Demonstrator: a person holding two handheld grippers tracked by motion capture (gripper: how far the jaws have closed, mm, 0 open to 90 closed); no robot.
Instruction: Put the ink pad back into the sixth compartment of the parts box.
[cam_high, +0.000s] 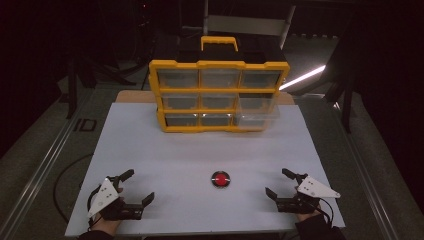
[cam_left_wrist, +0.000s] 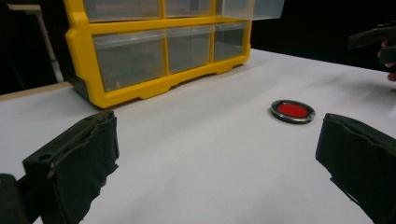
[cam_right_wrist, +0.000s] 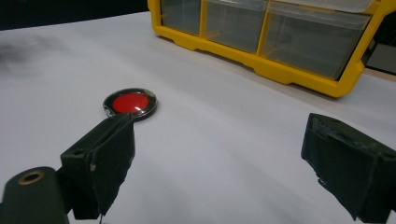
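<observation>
The red disc (cam_high: 220, 179) lies flat on the white table (cam_high: 200, 150), midway between the left gripper (cam_high: 134, 189) and right gripper (cam_high: 275, 183), both with jaws apart and empty. Risk: the low, thin disc may skid away from the closing jaws.

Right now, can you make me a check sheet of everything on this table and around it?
Surface: white flat board, bare apart from the items below.
Job's things: small round black-rimmed disc with a red centre, lying flat between the two grippers, touched by neither.
Clutter: yellow plastic organiser with clear drawers at the far edge; the right-hand middle drawer sticks out.
Grippers: left gripper open, holding nothing; right gripper open, holding nothing.
Cables: a dark cable trails from the right gripper near the front edge.
Surroundings: dark room, a bright light strip behind on the right.
</observation>
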